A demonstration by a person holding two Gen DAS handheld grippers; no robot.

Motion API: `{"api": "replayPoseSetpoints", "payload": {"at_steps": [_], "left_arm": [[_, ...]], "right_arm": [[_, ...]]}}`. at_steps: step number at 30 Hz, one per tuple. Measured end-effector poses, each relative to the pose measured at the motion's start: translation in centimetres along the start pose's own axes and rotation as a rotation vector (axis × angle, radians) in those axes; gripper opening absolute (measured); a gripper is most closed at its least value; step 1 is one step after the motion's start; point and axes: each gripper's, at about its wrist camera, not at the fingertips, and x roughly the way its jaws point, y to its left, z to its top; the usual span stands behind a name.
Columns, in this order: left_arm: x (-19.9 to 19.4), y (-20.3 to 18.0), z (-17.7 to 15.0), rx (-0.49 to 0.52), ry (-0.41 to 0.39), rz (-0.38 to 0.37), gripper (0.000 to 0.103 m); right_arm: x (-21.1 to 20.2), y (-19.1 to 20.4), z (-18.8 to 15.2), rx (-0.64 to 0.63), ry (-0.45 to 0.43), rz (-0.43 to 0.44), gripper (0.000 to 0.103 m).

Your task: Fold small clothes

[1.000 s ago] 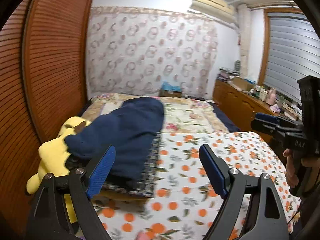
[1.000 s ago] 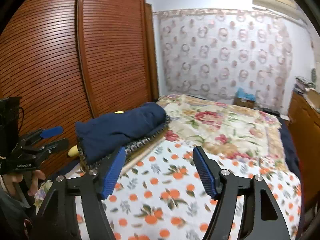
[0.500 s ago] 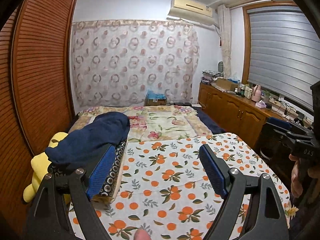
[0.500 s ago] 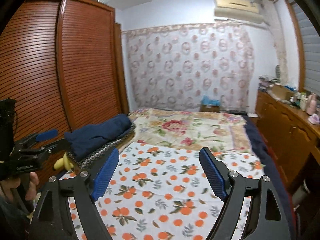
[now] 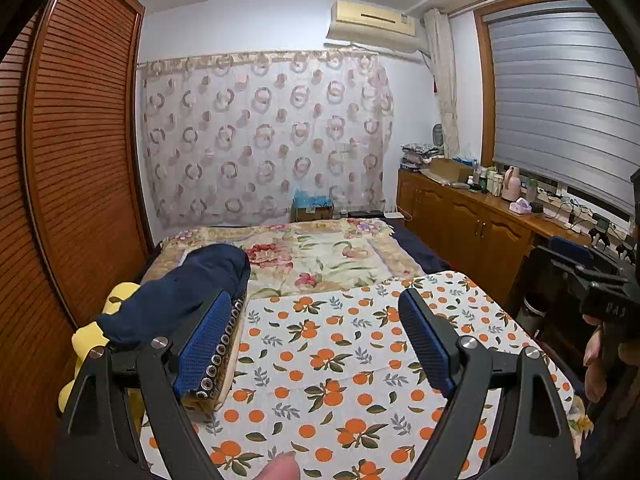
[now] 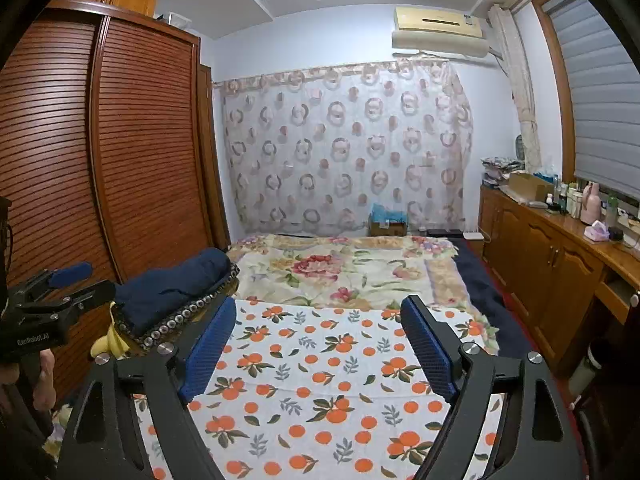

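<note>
A dark navy folded garment (image 5: 176, 300) lies on a patterned cushion at the left edge of the bed; it also shows in the right wrist view (image 6: 172, 288). My left gripper (image 5: 316, 344) is open and empty, held above the orange-print sheet (image 5: 340, 360). My right gripper (image 6: 316, 348) is open and empty above the same sheet (image 6: 320, 380). Each gripper shows at the edge of the other's view: the right one (image 5: 580, 276) and the left one (image 6: 60, 292).
A yellow plush toy (image 5: 86, 344) lies beside the cushion against the wooden wardrobe (image 5: 76, 160). A floral blanket (image 5: 320, 252) covers the far bed. A wooden sideboard (image 5: 480, 232) with bottles stands at the right under the window blind.
Both grippers have pulled back and tilted up from the bed. The navy garment now looks farther away, and more of the room and ceiling shows.
</note>
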Motion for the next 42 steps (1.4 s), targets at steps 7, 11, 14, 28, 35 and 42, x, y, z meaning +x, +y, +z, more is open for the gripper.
{"api": "replayPoseSetpoints", "payload": {"at_steps": [7,11,14,28,35,42], "left_arm": [[-1.6,-0.4,0.8,0.002,-0.034,0.011,0.086],[-1.7,-0.2,0.7,-0.003,-0.032,0.011,0.086],[-1.8,-0.2,0.6,-0.004,-0.025,0.009,0.086],[-1.8,-0.1,0.4,-0.008,-0.023,0.016,0.086],[-1.9,0.0,0.4,-0.01,-0.022,0.019,0.086],[-1.9,0.0,0.4,-0.01,-0.022,0.019,0.086]], "right_arm": [[-1.1,0.6,-0.2,-0.003,-0.023,-0.018,0.091],[-1.1,0.5,-0.6,-0.006,-0.027,-0.025,0.091],[-1.1,0.0,-0.8,-0.006,-0.026,-0.022,0.091],[-1.3,-0.8,-0.5,-0.011,-0.017,-0.016,0.092],[-1.3,-1.6,-0.4,-0.02,-0.015,-0.012,0.092],[-1.2,-1.9,-0.2,-0.021,-0.013,-0.011,0.092]]}}
